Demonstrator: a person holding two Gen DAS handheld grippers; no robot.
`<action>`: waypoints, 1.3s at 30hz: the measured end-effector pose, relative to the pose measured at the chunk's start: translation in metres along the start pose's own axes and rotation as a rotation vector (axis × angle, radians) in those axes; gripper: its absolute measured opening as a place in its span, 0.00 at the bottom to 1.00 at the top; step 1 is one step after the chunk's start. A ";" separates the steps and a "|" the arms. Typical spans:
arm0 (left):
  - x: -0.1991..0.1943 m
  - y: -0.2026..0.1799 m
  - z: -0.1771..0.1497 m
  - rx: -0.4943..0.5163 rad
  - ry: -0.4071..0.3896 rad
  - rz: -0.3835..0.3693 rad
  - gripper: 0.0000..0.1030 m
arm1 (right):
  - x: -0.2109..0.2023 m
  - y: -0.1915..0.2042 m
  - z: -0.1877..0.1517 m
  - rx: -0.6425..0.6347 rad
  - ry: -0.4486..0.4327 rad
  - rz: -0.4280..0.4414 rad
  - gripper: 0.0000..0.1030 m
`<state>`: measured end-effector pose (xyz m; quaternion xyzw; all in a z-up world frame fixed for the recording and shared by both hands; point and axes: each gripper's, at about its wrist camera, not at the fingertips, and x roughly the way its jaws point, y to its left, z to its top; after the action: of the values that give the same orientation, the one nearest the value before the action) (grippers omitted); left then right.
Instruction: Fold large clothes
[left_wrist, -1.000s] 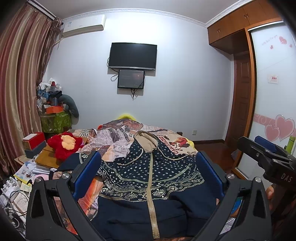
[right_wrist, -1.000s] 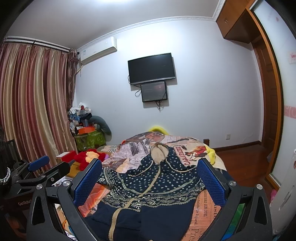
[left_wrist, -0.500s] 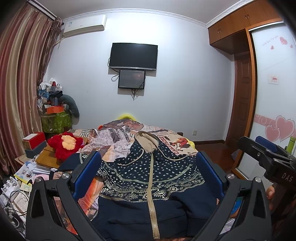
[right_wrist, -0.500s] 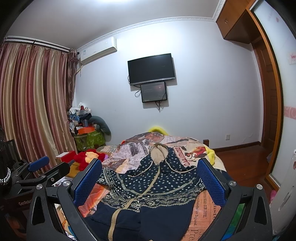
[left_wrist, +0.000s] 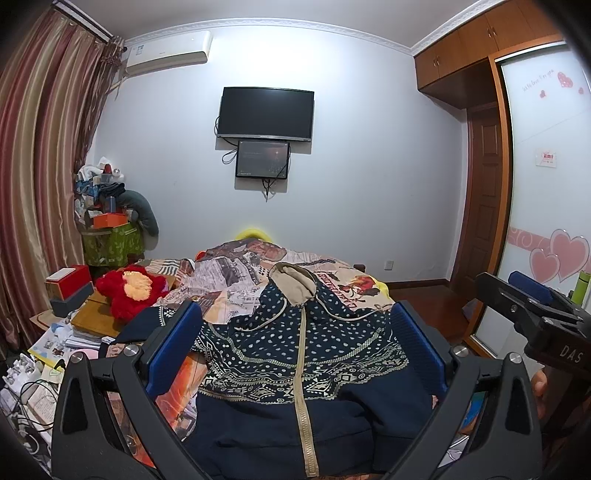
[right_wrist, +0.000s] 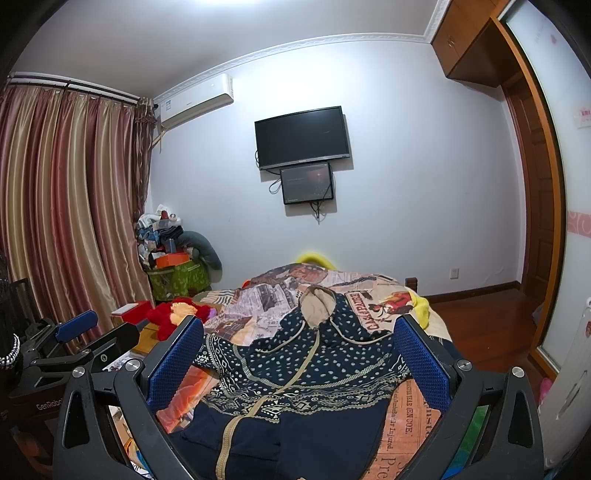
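The navy hooded jacket (left_wrist: 295, 354) lay spread front-up on the bed (left_wrist: 236, 280), hood toward the far wall. The left hand-held gripper (left_wrist: 295, 354) and right hand-held gripper (right_wrist: 299, 363) hovered above it, jaws wide apart, gripping nothing.

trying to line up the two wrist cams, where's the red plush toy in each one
Left wrist view: the red plush toy lies at mid-left, left of the left gripper.
Right wrist view: the toy sits left of centre, just above the right gripper's left finger.
Shared landmark: the wall TV.
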<state>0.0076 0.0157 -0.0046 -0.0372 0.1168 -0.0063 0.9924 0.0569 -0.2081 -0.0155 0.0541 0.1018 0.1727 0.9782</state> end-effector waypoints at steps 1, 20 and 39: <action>0.000 0.000 0.000 0.000 0.000 0.000 1.00 | 0.000 0.000 0.000 0.000 0.000 0.000 1.00; 0.000 -0.003 -0.001 0.002 -0.002 -0.001 1.00 | 0.001 0.000 0.001 0.003 0.001 -0.002 1.00; 0.067 0.045 -0.002 -0.014 0.064 0.118 1.00 | 0.074 0.011 -0.002 -0.026 0.090 0.018 1.00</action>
<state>0.0725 0.0585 -0.0259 -0.0369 0.1503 0.0517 0.9866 0.1213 -0.1715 -0.0291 0.0343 0.1429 0.1853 0.9716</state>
